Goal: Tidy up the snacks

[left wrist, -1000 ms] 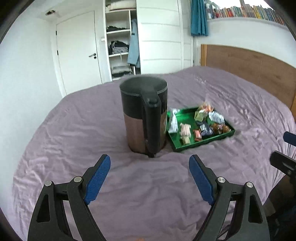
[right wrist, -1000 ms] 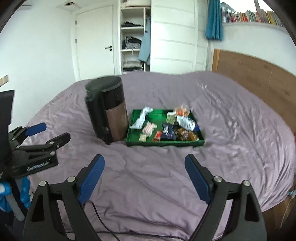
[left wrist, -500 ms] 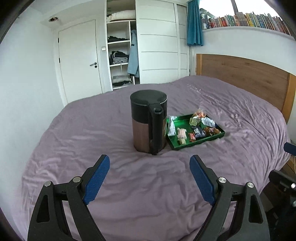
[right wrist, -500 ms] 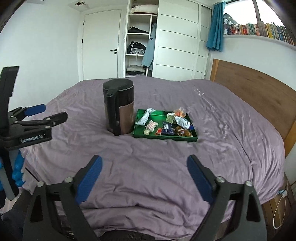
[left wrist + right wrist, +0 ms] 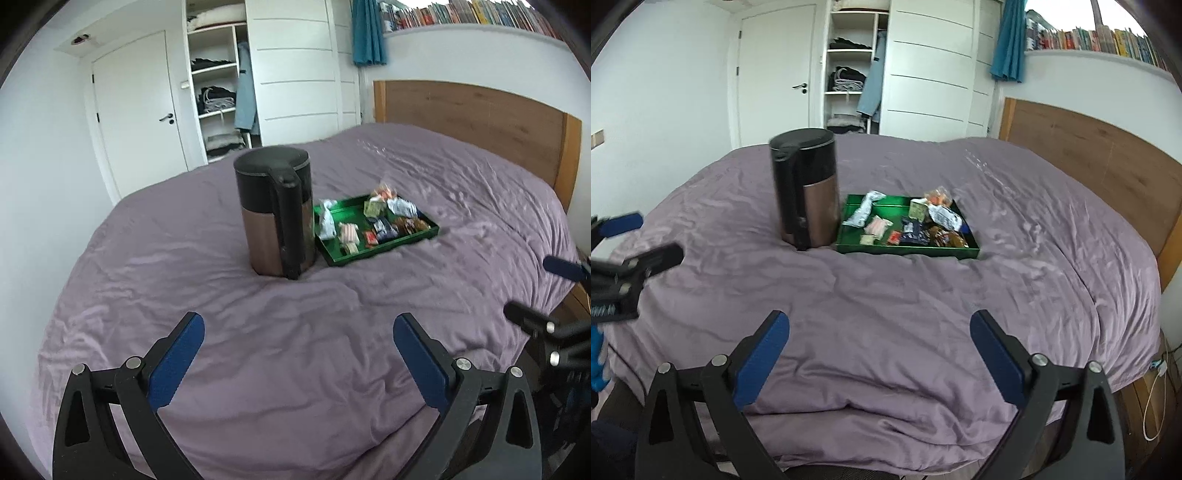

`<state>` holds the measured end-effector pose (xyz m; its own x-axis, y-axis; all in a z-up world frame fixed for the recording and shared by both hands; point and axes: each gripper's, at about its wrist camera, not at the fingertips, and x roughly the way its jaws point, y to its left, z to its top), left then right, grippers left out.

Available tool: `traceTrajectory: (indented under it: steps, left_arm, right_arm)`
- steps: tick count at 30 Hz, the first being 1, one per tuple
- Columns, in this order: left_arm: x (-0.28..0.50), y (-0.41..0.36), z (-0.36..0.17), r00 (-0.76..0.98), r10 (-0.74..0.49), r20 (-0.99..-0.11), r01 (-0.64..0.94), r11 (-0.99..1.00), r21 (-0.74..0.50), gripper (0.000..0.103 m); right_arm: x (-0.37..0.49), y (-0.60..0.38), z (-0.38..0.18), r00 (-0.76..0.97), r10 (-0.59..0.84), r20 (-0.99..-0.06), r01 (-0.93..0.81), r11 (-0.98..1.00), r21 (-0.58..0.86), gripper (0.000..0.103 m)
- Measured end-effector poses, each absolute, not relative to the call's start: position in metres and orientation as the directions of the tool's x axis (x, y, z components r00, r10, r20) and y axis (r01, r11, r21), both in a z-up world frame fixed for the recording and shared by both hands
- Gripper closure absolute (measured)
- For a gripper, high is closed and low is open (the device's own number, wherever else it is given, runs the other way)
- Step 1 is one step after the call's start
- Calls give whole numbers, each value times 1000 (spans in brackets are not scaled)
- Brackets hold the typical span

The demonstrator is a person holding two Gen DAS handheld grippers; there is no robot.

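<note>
Purple bedspread (image 5: pixel 229 332); green tray (image 5: pixel 380 246) of mixed wrapped snacks (image 5: pixel 384 225).

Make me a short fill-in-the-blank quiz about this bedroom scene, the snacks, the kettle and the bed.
1. The wrapped snacks lie in a shallow tray whose colour is ____.
2. The tall black and copper kettle stands upright on a bedspread coloured ____.
3. In the right wrist view, the kettle stands to the ____ of the tray.
4. Between the fingers of the right gripper there is ____.

Missing words: green; purple; left; nothing
</note>
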<state>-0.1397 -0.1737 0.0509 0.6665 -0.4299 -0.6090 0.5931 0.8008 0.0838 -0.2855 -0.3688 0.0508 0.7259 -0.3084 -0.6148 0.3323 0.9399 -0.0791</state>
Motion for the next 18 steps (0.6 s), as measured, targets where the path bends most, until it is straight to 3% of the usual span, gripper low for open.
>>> traceTrajectory:
  steps: [18]
  left_arm:
    - [-108, -169, 21, 637, -363, -680, 579, 808, 110, 2]
  right_arm:
    - [-233, -400, 10, 684, -268, -678, 280, 955, -96, 0]
